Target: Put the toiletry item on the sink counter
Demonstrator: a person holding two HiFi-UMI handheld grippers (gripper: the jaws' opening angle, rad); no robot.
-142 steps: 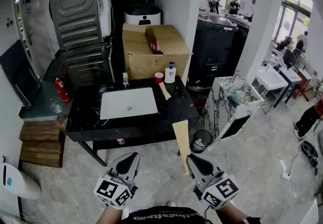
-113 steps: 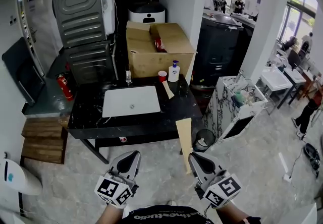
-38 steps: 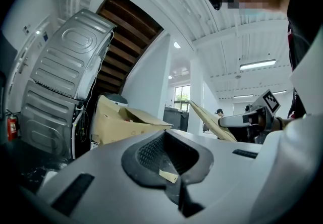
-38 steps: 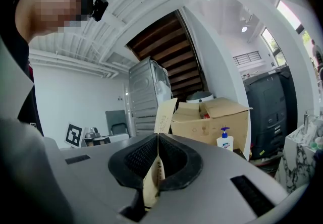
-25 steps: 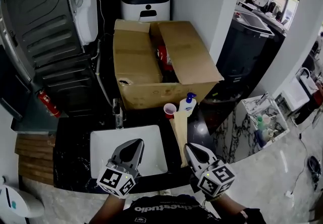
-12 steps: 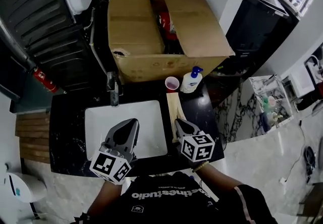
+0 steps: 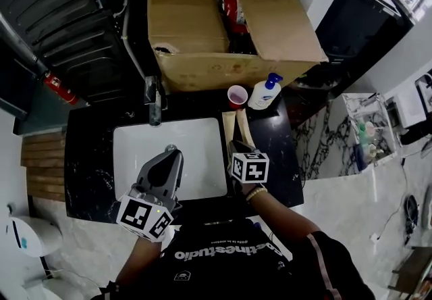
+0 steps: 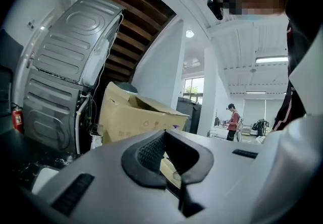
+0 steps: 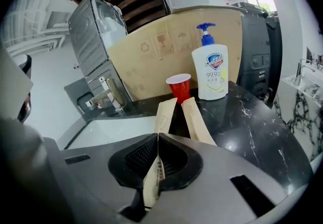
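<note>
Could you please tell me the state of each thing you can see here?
Cardboard box: flaps open.
Soap bottle: upright.
Red cup: upright.
Right gripper: shut on paper packet.
Second packet: lying flat on counter.
Left gripper: shut, empty.

A workshop-like hall: a freestanding sink counter (image 7: 89,157) among a bare grey appliance (image 8: 63,81) and a cardboard box (image 7: 189,18).

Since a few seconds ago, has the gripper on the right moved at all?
Yes. The right gripper was over the floor short of the sink counter. It is now forward, over the counter beside the white basin, jaws shut on a paper-wrapped packet.
</note>
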